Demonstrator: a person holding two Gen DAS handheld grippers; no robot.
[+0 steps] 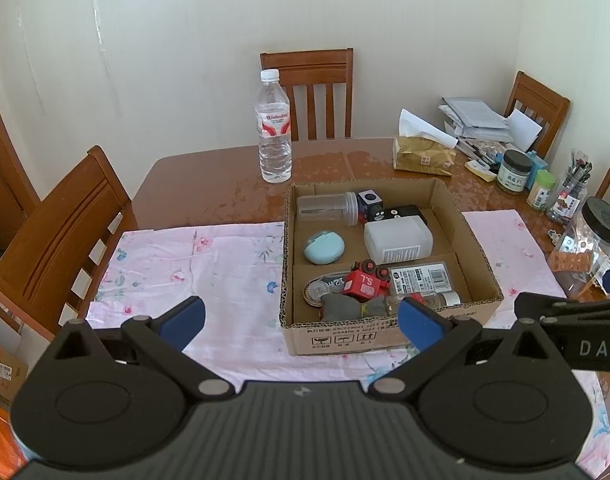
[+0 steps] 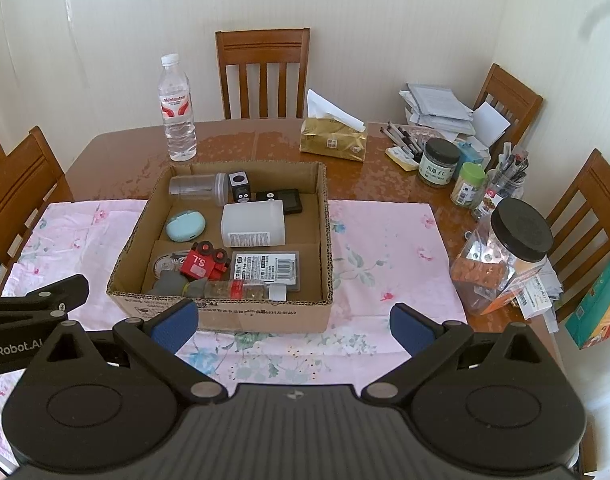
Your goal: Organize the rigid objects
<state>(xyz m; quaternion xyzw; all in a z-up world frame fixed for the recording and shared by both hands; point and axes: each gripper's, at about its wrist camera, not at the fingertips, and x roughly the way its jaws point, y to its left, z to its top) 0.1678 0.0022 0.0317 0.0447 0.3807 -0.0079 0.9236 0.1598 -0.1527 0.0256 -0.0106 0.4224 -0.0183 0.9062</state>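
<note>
A shallow cardboard box stands on a pink floral cloth. Several rigid objects lie in it: a red toy truck, a white plastic bottle, a mint round case, a clear jar on its side and a flat labelled pack. My left gripper hovers open before the box's near-left corner, holding nothing. My right gripper is open and empty in front of the box's near wall.
A water bottle stands behind the box. A tissue pack, jars, pens and papers crowd the table's right side, with a big black-lidded jar close by. Wooden chairs ring the table.
</note>
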